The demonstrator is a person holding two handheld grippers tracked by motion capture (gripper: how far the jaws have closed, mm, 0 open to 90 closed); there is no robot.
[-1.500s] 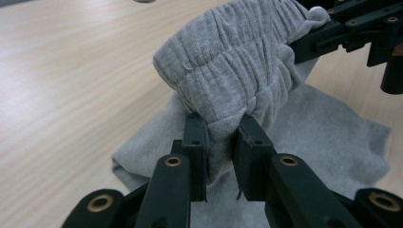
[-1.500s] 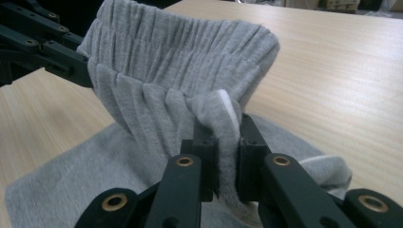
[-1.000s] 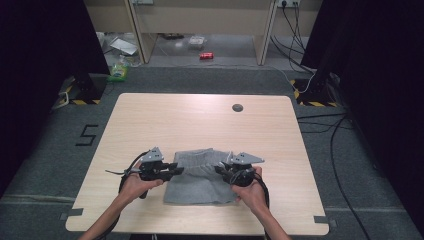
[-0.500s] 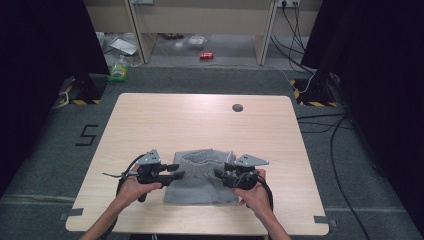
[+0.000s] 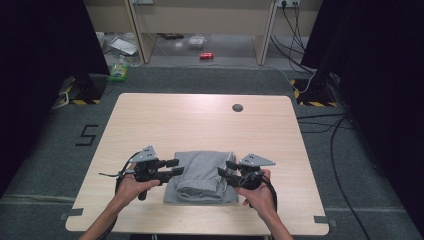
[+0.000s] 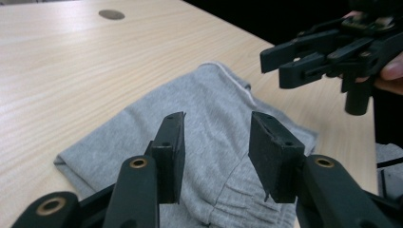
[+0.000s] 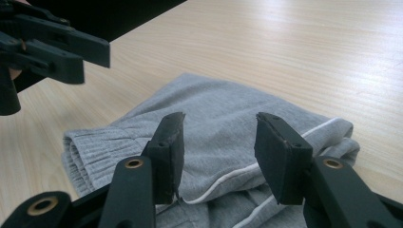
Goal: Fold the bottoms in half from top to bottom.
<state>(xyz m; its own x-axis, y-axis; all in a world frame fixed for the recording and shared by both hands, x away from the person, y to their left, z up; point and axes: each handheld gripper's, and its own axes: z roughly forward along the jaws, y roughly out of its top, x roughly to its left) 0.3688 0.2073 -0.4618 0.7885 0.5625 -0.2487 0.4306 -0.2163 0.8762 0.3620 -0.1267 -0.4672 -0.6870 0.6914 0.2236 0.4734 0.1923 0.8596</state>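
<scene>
At the near edge of the bench (image 5: 150, 120), a folded grey garment (image 5: 202, 176) lies flat between the 2 hands of the person. It looks like sweatpants or shorts, with a ribbed waistband at the near side and a thin white line along 1 seam. The left claw (image 5: 172, 167) hangs just beside its left edge and points inward across it. In the left gripper view, the left claw (image 6: 216, 142) has its jaws apart, with only air between the pads and the cloth lying below them. These jaws have just been opening. The right claw (image 5: 226, 170) stands the same way at the right edge. In the right gripper view, the right claw (image 7: 219, 142) also has its jaws apart with nothing between them, and they too have just been opening.

The garment lies between both claws, and its long axis runs from near to far. Both hands are about equally close, so I judge that either one can take an edge.

Farther away, a small dark round cap (image 5: 237, 107) sits in the bench top. On the floor at the left, a mark like the numeral 5 (image 5: 87, 135) can be read. I see no brand on the garment.
</scene>
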